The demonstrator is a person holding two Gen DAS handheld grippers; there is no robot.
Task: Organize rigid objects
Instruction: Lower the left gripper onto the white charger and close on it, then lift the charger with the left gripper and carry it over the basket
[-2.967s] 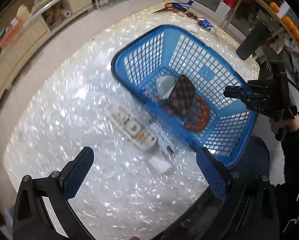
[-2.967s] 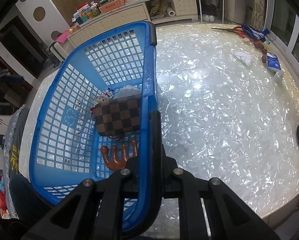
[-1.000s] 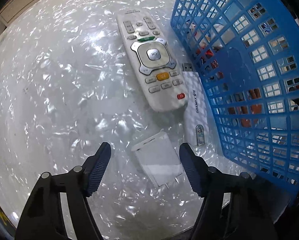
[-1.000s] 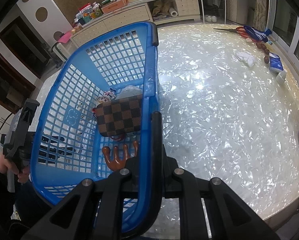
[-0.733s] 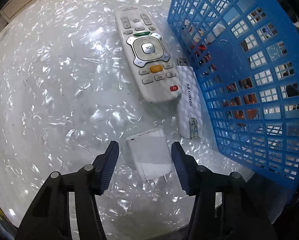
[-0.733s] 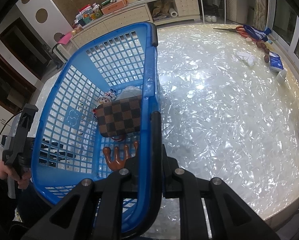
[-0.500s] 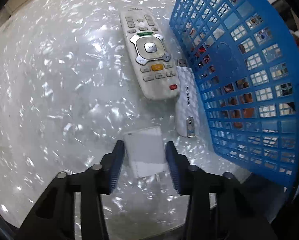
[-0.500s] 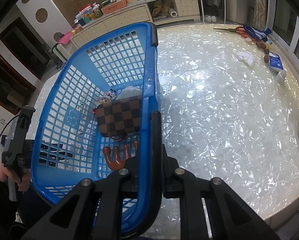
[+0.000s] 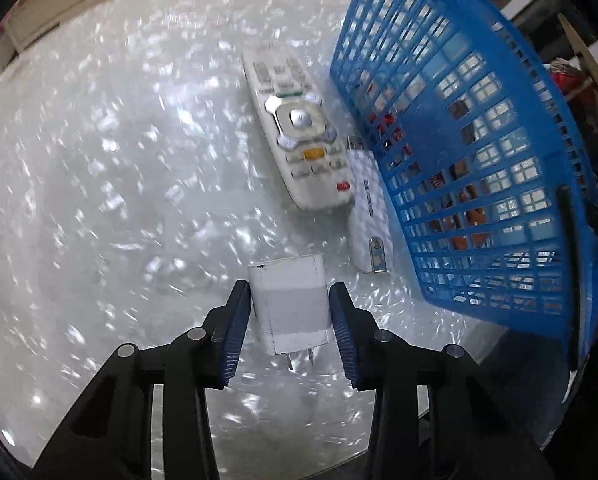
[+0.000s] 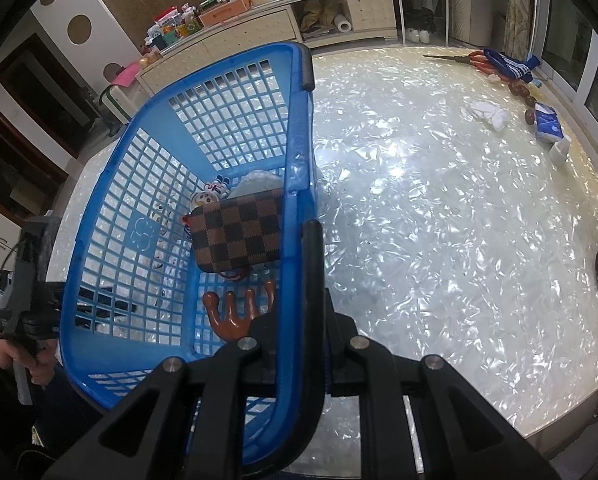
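My left gripper (image 9: pixel 289 304) is shut on a white charger plug (image 9: pixel 287 300), its blue pads pressed on both sides and its prongs pointing back at the camera, just over the pearly tabletop (image 9: pixel 119 180). Beyond it lie a white remote control (image 9: pixel 299 128) and a white USB stick (image 9: pixel 369 216), close against the blue basket (image 9: pixel 479 140). My right gripper (image 10: pixel 307 280) is shut on the basket's near rim (image 10: pixel 299 184). Inside the basket lie a checkered wallet (image 10: pixel 239 236), a brown claw clip (image 10: pixel 239 312) and a small toy figure (image 10: pixel 211 196).
Far across the table lie scissors (image 10: pixel 479 58), a crumpled tissue (image 10: pixel 491 114) and a blue tissue pack (image 10: pixel 547 122). A hand (image 10: pixel 23 352) with the left gripper shows beyond the basket's left wall. Low cabinets (image 10: pixel 259 28) stand behind the table.
My left gripper's jaws came down around the charger plug, closed on it and drew it a little away from the remote. My right gripper has stayed on the basket rim.
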